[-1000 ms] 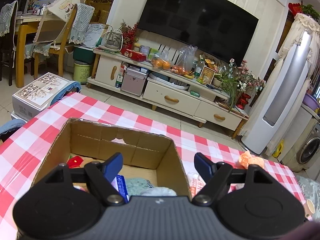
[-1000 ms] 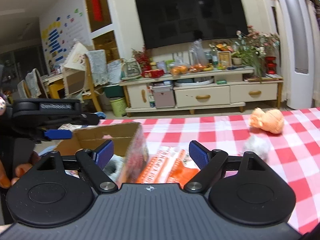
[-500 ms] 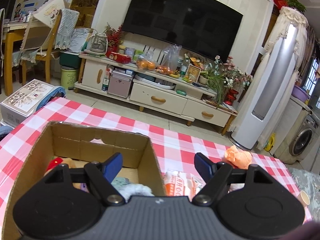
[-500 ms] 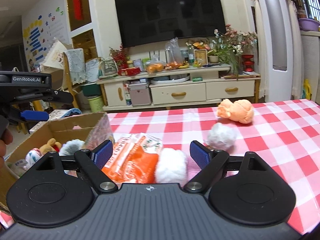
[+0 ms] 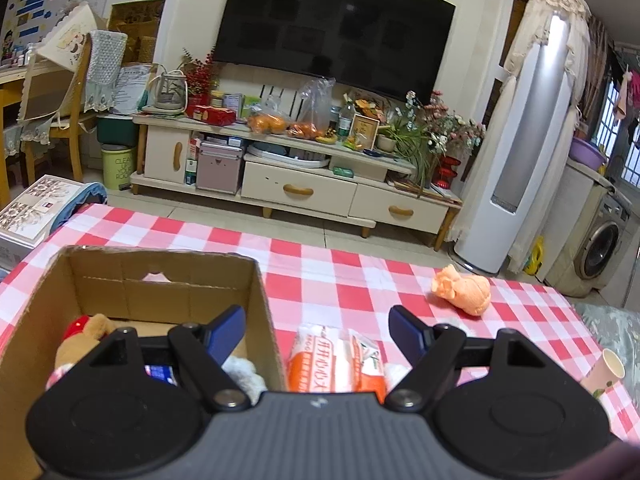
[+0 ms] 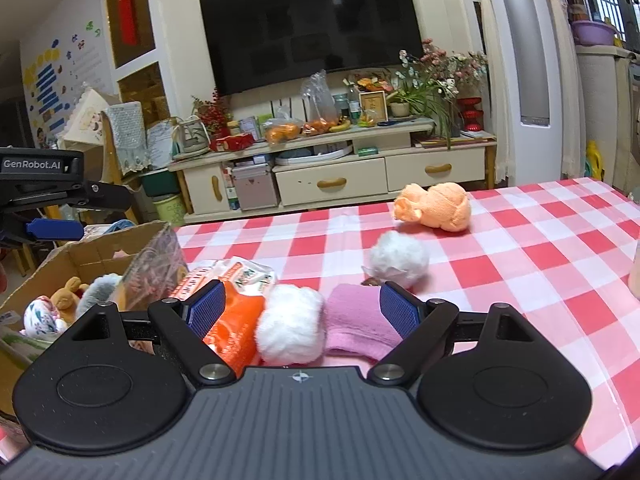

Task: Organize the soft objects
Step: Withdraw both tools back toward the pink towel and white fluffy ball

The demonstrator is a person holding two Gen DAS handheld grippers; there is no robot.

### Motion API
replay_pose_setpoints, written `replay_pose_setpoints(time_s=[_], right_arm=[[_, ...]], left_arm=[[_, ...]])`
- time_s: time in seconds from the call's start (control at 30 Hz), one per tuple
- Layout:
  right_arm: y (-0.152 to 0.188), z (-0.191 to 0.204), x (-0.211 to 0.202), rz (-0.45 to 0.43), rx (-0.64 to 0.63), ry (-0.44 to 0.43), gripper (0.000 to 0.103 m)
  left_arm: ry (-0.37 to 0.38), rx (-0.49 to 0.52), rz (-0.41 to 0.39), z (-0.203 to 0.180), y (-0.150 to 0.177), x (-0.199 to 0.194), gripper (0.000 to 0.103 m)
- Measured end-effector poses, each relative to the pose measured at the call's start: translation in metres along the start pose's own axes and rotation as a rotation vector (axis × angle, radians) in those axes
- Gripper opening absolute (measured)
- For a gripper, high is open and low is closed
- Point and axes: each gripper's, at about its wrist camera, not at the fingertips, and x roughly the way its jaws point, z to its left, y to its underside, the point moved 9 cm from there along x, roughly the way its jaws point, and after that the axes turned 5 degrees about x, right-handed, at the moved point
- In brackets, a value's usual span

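A fluffy white ball [image 6: 289,324] lies on the red-checked tablecloth [image 6: 520,264], touching an orange tissue pack [image 6: 236,312] on one side and a pink cloth [image 6: 356,322] on the other. The right gripper [image 6: 303,309] hangs over them, jaws spread and empty. Only this view shows a second white puff [image 6: 400,261]. The orange plush [image 5: 464,294] sits farther off. The left gripper [image 5: 316,330], likewise released, straddles the wall of the cardboard box [image 5: 160,276], where a brown teddy [image 5: 86,336] rests; its view alone shows a paper cup [image 5: 606,372]
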Motion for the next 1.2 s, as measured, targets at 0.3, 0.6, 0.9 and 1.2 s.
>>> replay_pose_setpoints(time_s=[0.3,0.6,0.9,1.2], right_arm=[[0.007,-0.012,-0.003,0.004,0.038,0.037,0.103],[0.004,-0.038,-0.001,-0.015,0.072,0.105,0.103],[-0.007,-0.087,0.019,-0.005,0.153,0.155,0.103],[-0.026,-0.107,0.062,0.011,0.114,0.117,0.103]], left_arm=[[0.015,0.050,0.023,-0.025,0.008,0.007,0.079],[0.040,0.121,0.050,-0.055,0.022,0.015,0.082],[0.084,0.248,0.090,-0.102,0.044,0.033,0.082],[0.127,0.344,0.144,-0.144,0.071,0.060,0.082]])
